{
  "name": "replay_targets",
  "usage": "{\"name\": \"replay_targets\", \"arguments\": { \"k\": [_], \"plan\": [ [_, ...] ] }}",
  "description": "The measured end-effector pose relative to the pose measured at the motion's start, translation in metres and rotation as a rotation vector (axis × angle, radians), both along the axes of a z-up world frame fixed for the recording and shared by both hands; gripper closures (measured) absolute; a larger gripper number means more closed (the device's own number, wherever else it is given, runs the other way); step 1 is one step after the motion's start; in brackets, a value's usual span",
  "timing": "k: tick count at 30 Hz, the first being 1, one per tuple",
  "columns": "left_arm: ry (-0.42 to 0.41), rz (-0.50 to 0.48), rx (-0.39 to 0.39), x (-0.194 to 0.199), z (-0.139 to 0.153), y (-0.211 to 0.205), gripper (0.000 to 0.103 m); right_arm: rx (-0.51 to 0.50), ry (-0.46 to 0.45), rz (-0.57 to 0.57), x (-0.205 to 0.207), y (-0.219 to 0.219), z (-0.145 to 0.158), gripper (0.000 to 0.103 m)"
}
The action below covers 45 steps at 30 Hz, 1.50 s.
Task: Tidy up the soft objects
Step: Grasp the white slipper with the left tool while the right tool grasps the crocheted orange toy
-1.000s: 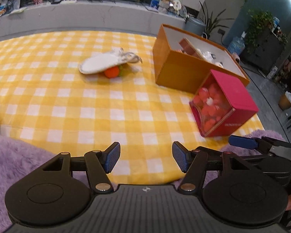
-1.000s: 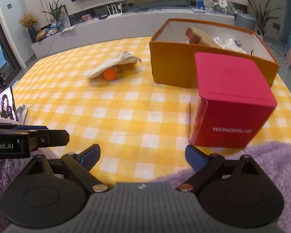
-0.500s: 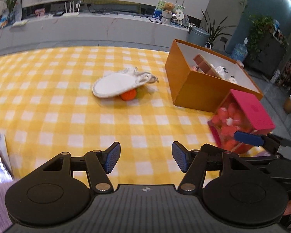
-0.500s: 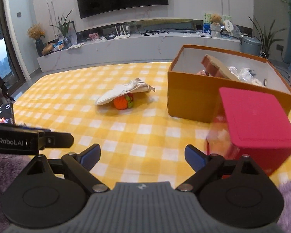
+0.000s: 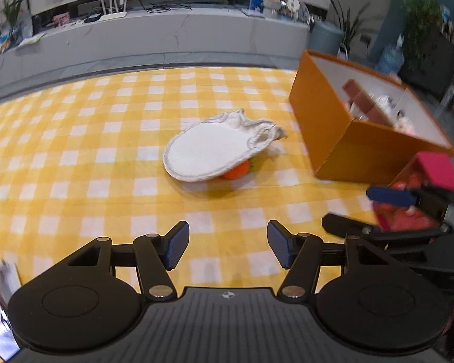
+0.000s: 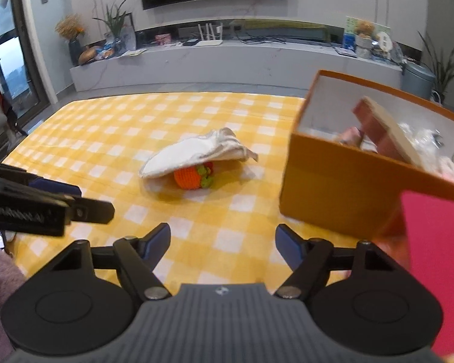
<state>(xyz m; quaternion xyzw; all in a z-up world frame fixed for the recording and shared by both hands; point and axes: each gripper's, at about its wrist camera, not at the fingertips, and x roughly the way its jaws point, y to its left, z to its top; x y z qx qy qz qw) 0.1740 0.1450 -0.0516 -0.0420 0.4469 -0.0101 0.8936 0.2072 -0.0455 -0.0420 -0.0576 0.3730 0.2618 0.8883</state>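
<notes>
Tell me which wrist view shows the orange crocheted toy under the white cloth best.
The right wrist view. It looks in under the lifted edge of the white cloth, so the orange crocheted toy shows its knit body and green leaves. In the left wrist view the cloth covers most of the toy; only an orange sliver and a green hint show.

On the desk [image 5: 75, 157] with its yellow check cloth: one white cloth pouch [image 5: 215, 151]; one orange knitted fruit [image 6: 192, 177] under it; one orange box [image 5: 342, 139]; one pink box [image 5: 439, 171]; two tongs, the left tongs [image 5: 225, 248] and the right tongs [image 6: 224, 242].
</notes>
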Motion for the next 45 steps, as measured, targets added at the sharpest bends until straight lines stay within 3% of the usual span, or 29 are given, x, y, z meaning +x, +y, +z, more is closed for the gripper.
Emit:
{"name": "replay_targets", "arguments": {
  "k": [3, 7, 16, 21, 31, 35, 37, 41, 45],
  "plan": [
    [0.006, -0.014, 0.043, 0.016, -0.002, 0.004, 0.033, -0.03, -0.022, 0.025, 0.013, 0.013, -0.002, 0.029],
    [0.021, -0.078, 0.176, 0.038, -0.008, 0.0, 0.033, -0.078, -0.057, 0.033, 0.025, 0.027, -0.007, 0.031],
    [-0.04, -0.215, 0.418, 0.058, -0.03, -0.015, 0.035, -0.101, -0.071, 0.059, 0.045, 0.049, -0.023, 0.036],
    [-0.073, -0.229, 0.421, 0.058, -0.04, -0.008, 0.035, -0.124, -0.089, 0.105, 0.044, 0.058, -0.031, 0.041],
    [-0.126, -0.373, 0.587, 0.07, -0.067, -0.036, 0.035, -0.108, -0.048, 0.065, 0.052, 0.05, -0.044, 0.041],
    [-0.116, -0.334, 0.548, 0.078, -0.07, -0.03, 0.071, -0.086, -0.026, 0.069, 0.053, 0.049, -0.045, 0.042],
    [-0.126, -0.304, 0.517, 0.077, -0.066, -0.025, 0.077, -0.078, -0.034, 0.084, 0.052, 0.051, -0.044, 0.042],
    [-0.128, -0.215, 0.344, 0.074, -0.052, -0.006, 0.085, -0.066, -0.052, 0.127, 0.048, 0.06, -0.042, 0.042],
    [-0.147, -0.15, 0.359, 0.067, -0.045, 0.004, 0.091, -0.062, -0.078, 0.153, 0.053, 0.076, -0.043, 0.041]
  ]
}}
